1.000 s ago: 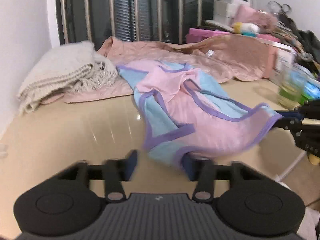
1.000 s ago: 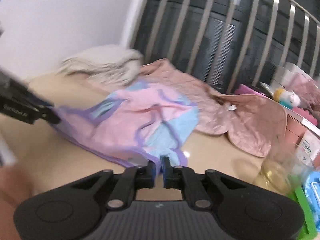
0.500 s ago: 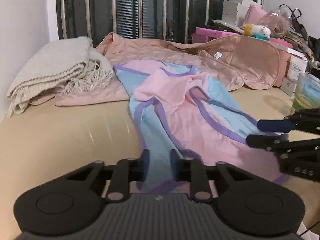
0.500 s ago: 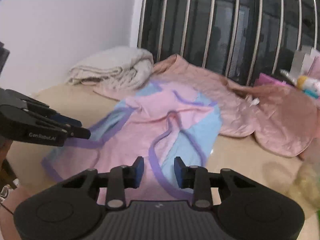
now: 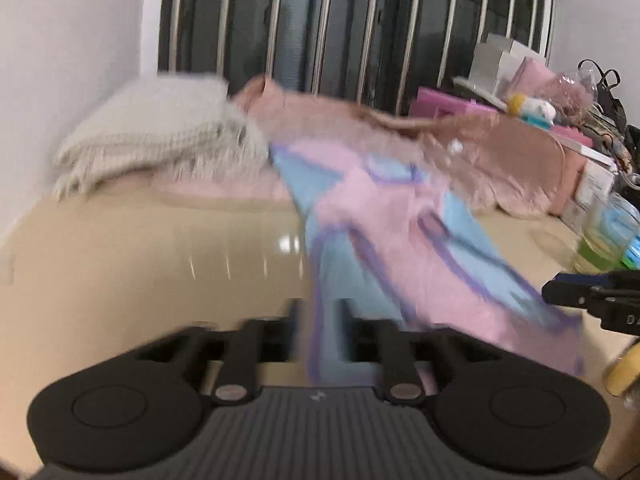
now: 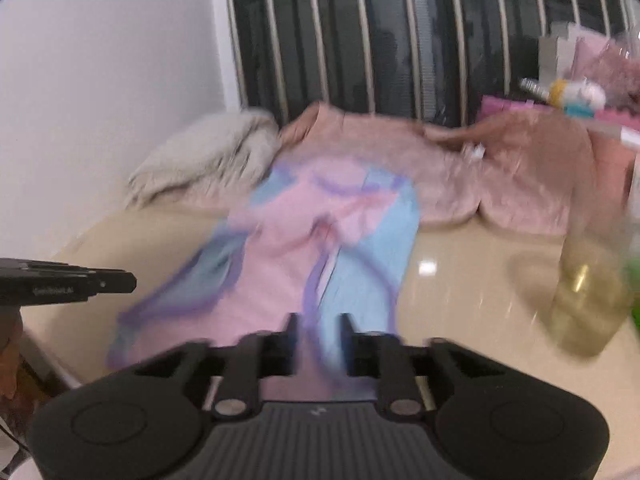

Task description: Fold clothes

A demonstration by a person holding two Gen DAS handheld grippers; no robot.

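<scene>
A pink and light-blue garment (image 5: pixel 400 240) with purple trim lies spread on the beige table (image 5: pixel 140 260), its near hem toward me. My left gripper (image 5: pixel 322 312) is at the hem's left part. Its jaws are opening, and a blue, purple-edged strip shows in the gap without being pinched. My right gripper (image 6: pixel 318 328) is over the hem of the garment (image 6: pixel 312 216) further right. Its jaws are also opening, with cloth in the gap and no pad pressing on it. Each gripper shows in the other's view: the right gripper (image 5: pixel 560 290), the left gripper (image 6: pixel 120 282). Both views are motion-blurred.
A folded grey knitted blanket (image 5: pixel 152 132) lies at the back left, with a crumpled pink quilted cloth (image 5: pixel 480 152) behind the garment. A clear jar (image 6: pixel 588 292) stands at the right on the table. Boxes and clutter (image 5: pixel 520 80) fill the back right. A barred window (image 5: pixel 320 32) closes the far side.
The right gripper's jaws went from shut on the lifted hem to apart, and the hem dropped onto the table. The left jaws narrowed. Both grippers shifted along the near edge.
</scene>
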